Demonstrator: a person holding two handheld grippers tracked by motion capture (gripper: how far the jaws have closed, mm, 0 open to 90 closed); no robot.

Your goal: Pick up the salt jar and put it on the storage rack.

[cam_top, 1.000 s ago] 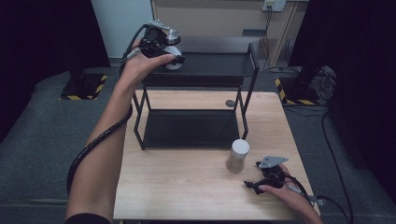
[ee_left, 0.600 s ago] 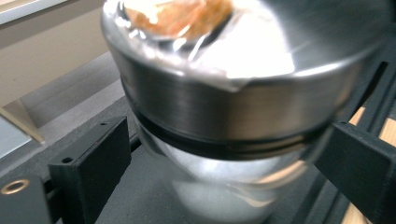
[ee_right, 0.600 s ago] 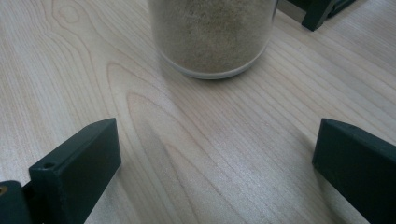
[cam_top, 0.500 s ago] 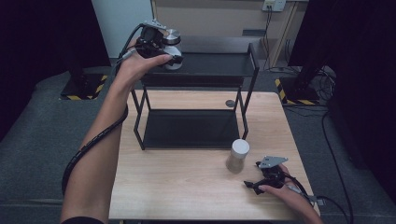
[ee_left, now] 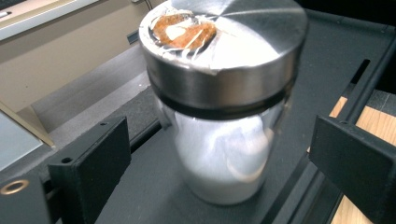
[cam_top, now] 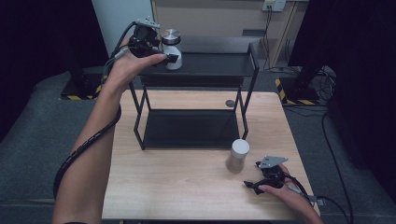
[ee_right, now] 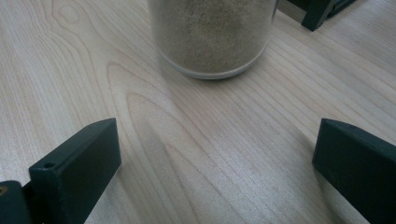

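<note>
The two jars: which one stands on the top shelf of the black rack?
The jar with white powder, between the open left tongs. The sand-coloured jar stands on the table.

Open wood on the table (cam_top: pixel 177 186) between the rack (cam_top: pixel 140 126) and the near edge. Right of that, a sand jar (cam_top: pixel 237 155) just ahead of the right gripper (cam_top: pixel 264 179). On the top shelf (cam_top: pixel 215 63), a white jar (cam_top: pixel 172 49) blocking the left end; bare to the right.
</note>
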